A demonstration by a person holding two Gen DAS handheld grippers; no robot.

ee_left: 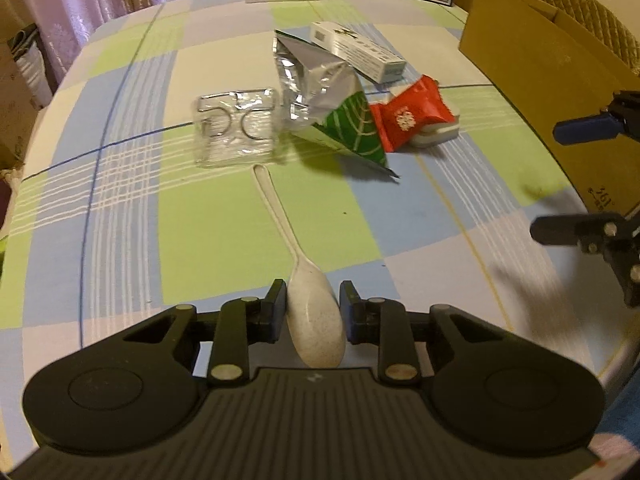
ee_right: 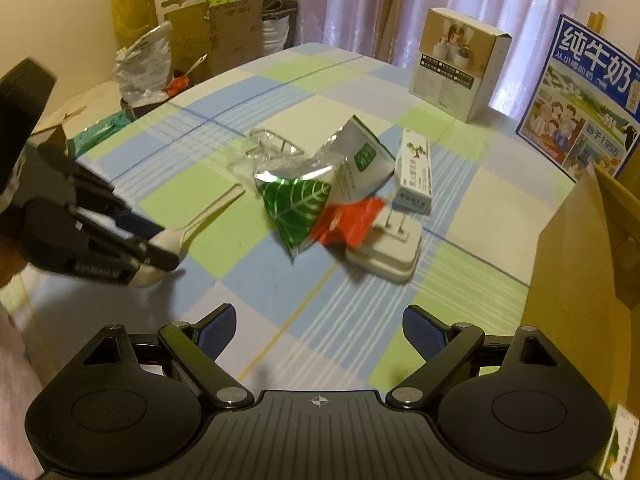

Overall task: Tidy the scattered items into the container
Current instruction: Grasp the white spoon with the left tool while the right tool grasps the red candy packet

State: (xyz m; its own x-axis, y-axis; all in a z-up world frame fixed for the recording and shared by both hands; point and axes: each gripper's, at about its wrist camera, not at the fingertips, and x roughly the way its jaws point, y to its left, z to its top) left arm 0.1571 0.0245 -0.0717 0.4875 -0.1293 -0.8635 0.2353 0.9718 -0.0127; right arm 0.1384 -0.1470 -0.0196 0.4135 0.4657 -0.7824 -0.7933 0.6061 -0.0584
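Note:
My left gripper [ee_left: 314, 292] is shut on the bowl of a white speckled spoon [ee_left: 316, 320], whose handle points away toward a clear plastic pack [ee_left: 236, 128]. The right wrist view shows the same spoon [ee_right: 208, 208] in the left gripper [ee_right: 164, 250]. A silver-green foil bag [ee_left: 320, 100], a red packet [ee_left: 408, 116], a white plug [ee_left: 436, 134] and a long white box [ee_left: 360, 52] lie together mid-table. My right gripper [ee_right: 320, 316] is open and holds nothing, hovering near the cardboard box [ee_right: 580, 280] at the right; the left wrist view has this gripper [ee_left: 568, 180] at its right edge.
The table wears a checked green, blue and white cloth [ee_left: 200, 220]. A beige product box [ee_right: 460, 64] and a blue milk carton [ee_right: 580, 96] stand at the far edge. Bags and cartons [ee_right: 148, 64] are piled beyond the table's left side.

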